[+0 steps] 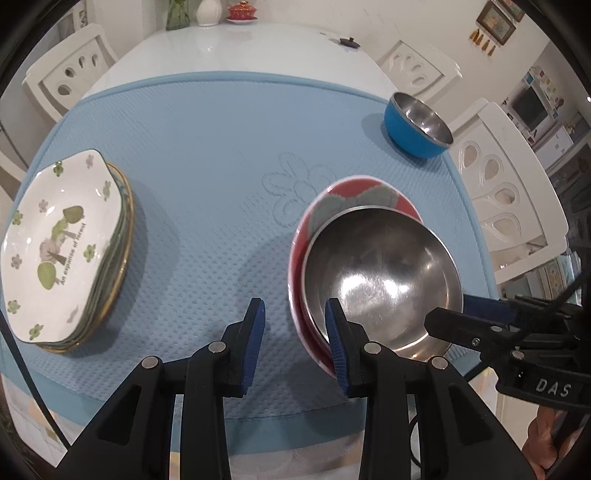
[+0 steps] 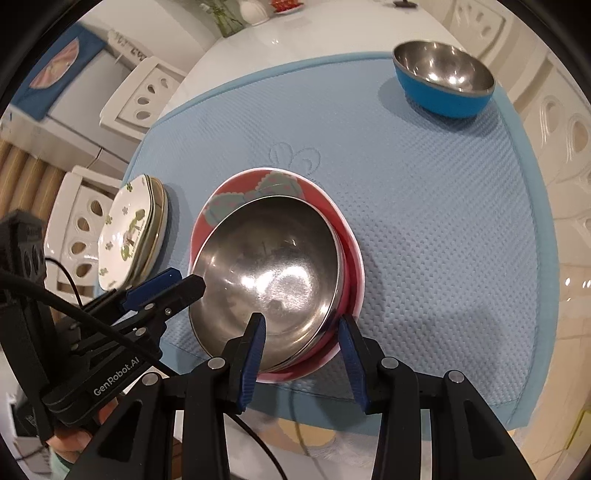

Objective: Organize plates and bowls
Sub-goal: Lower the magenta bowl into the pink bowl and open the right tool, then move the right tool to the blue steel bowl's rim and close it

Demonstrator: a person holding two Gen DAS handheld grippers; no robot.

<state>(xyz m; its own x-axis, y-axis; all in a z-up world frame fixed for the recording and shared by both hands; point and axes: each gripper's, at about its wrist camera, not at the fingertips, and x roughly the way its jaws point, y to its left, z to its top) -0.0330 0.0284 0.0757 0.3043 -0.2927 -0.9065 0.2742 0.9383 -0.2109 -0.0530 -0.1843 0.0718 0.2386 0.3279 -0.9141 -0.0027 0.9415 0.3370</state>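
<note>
Steel bowl [image 1: 384, 280] nested in patterned bowl [image 1: 354, 195]; plate stack [image 1: 62, 251] left, second bowl [image 1: 417, 125] behind right

Blue mat [image 1: 207, 147]: textured, pale border, flower outline [image 1: 295, 192] pressed in near its middle; covers the near part of a white table [image 1: 236, 48].

Beyond the mat's far edge, at the table's far end: green glass vase [image 1: 177, 14], white vase [image 1: 209, 12] just right of it, red lidded dish [image 1: 241, 11] further right.

On the bare tabletop past the mat's far right corner: small black object [image 1: 349, 41], kind unclear.

White chairs with teardrop cut-outs: one off the mat's far left corner [image 1: 70, 72], one off its far right corner [image 1: 415, 68], one along its right side [image 1: 506, 184].

On the wall to the right of the mat: framed pictures [image 1: 496, 20].
</note>
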